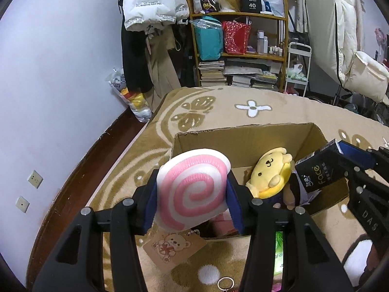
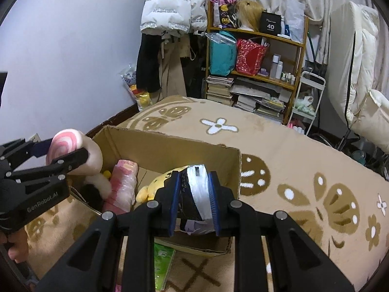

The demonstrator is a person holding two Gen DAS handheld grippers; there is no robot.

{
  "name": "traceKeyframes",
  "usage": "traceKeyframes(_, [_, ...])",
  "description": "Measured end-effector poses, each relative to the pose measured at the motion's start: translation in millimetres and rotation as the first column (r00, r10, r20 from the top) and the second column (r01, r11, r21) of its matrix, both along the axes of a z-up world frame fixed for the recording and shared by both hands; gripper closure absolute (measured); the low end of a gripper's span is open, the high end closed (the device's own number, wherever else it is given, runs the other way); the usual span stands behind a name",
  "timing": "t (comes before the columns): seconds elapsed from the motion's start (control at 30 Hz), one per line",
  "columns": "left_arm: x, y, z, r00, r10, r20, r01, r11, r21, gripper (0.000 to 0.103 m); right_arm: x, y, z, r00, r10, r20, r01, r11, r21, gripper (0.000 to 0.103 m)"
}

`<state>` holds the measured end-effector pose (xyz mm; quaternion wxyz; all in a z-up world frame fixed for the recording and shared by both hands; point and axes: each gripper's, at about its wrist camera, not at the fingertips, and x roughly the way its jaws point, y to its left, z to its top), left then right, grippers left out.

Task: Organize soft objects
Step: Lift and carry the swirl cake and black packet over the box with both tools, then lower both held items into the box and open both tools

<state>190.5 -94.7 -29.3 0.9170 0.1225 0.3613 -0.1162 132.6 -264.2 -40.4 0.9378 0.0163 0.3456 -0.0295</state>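
I've got both grippers loaded and hanging over the box (image 1: 245, 133). The left gripper (image 1: 192, 194) is pinching the swirl cushion (image 1: 192, 192), its blue pads (image 1: 152, 209) pressed into either side, and it sits just above the box's near left corner. It bulges past the pads, so I judge it squashy and very light; the grip across its middle looks right, since a hold near the rim would likely let it fold and slip out.

The right gripper (image 2: 194, 199) is clamped tight on the tissue pack (image 2: 194, 194), jaws nearly together, above the box's near wall. The film wrap looks glossy, so I expect it slippery and crushable. Gripping the flat faces, as now, seems the safest hold.

Inside the box a yellow plush (image 1: 267, 175) lies against the right side, with a pink wrapped roll (image 2: 122, 185) towards the left. On the rug (image 2: 304, 160) in front of the box lies a green packet (image 2: 163, 262).
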Motion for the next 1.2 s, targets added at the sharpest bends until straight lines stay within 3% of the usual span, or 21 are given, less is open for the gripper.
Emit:
traceKeyframes(0.33, [-3.0,-1.8,3.1,0.999,-0.029,-0.012,0.029,0.997,-0.071,0.053,1.8,6.7,-8.5,1.000,0.017,-0.012,-0.017,1.000,-0.018,0.078])
traceKeyframes(0.53, [-3.9,-11.5,-2.4,0.998,-0.061,-0.017,0.060,0.996,-0.060,0.052,2.6,5.5,-6.9,1.000,0.022,-0.007,-0.022,1.000,-0.010,0.078])
traceKeyframes(0.73, [-5.0,-20.2,-12.7,0.998,-0.064,-0.006,0.064,0.998,0.009,0.044,4.6,2.7,-9.2,1.000,0.027,-0.014,-0.027,0.999,0.018,0.078])
traceKeyframes(0.83, [-4.2,-19.8,-16.1,0.998,-0.063,-0.025,0.063,0.998,0.003,0.040,6.2,0.8,-11.6,0.999,0.035,-0.035,-0.033,0.999,0.035,0.077])
traceKeyframes(0.93, [-4.0,-17.4,-18.8,0.999,-0.041,-0.033,0.042,0.999,0.017,0.023,6.1,-1.8,-15.0,0.997,0.049,-0.061,-0.045,0.997,0.071,0.076])
traceKeyframes(1.0, [-5.4,-14.6,-16.2,0.999,-0.034,-0.018,0.034,0.999,0.016,0.017,4.8,-2.5,-15.8,0.996,0.052,-0.069,-0.046,0.995,0.086,0.066])
traceKeyframes(1.03, [-5.5,-13.9,-14.3,0.999,-0.034,-0.017,0.034,0.999,0.012,0.016,3.9,-3.0,-15.5,0.996,0.054,-0.069,-0.048,0.994,0.096,0.056])
traceKeyframes(1.2, [-10.0,-7.2,-4.5,1.000,-0.026,-0.006,0.026,0.999,-0.020,0.010,-1.2,-9.1,-10.9,0.997,0.056,-0.060,-0.047,0.989,0.141,0.047])
